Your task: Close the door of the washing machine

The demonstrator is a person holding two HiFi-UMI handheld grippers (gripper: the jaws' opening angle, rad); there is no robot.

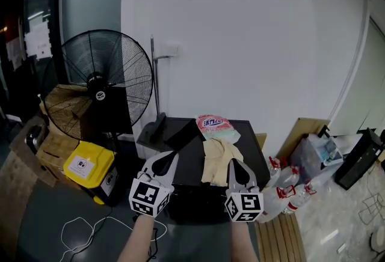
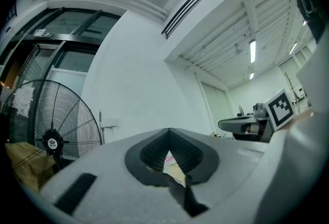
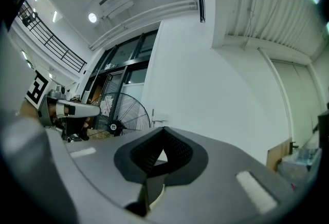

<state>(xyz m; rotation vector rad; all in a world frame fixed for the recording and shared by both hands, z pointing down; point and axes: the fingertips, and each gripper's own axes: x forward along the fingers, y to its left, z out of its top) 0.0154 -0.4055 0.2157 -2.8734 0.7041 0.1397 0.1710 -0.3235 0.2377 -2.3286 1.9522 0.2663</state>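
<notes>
Head view shows the left gripper [image 1: 170,157] and the right gripper [image 1: 236,163] side by side, pointing about level. Both sets of jaws are pressed together, and each gripper view shows only a thin slit at the tips with nothing held.

The black-topped, box-shaped washing machine [image 1: 191,158] sits just ahead of and below both sets of jaws. Its front face, where I take the door to be, drops away beneath the jaws into shadow. I cannot tell whether the door is open or shut. Two stages fit this pose: the grippers waiting above a door that is ajar, or pulled back from one already pushed home. Whichever it is, I need to see that front face before I decide anything.

A pink-and-white plastic detergent bag [image 1: 215,125] and a crumpled beige cloth [image 1: 218,158] lie on the lid ahead of the right jaws. A dark wedge-shaped piece [image 1: 180,133] ahead of the left jaws may belong to the machine.

A large black wire-caged floor fan [image 1: 99,83] and a yellow plastic box [image 1: 89,164] stand well left of the left jaws. Clear plastic bottles with red caps [image 1: 289,191] crowd the floor right of the right jaws. These narrow the space at both sides of the machine.
</notes>
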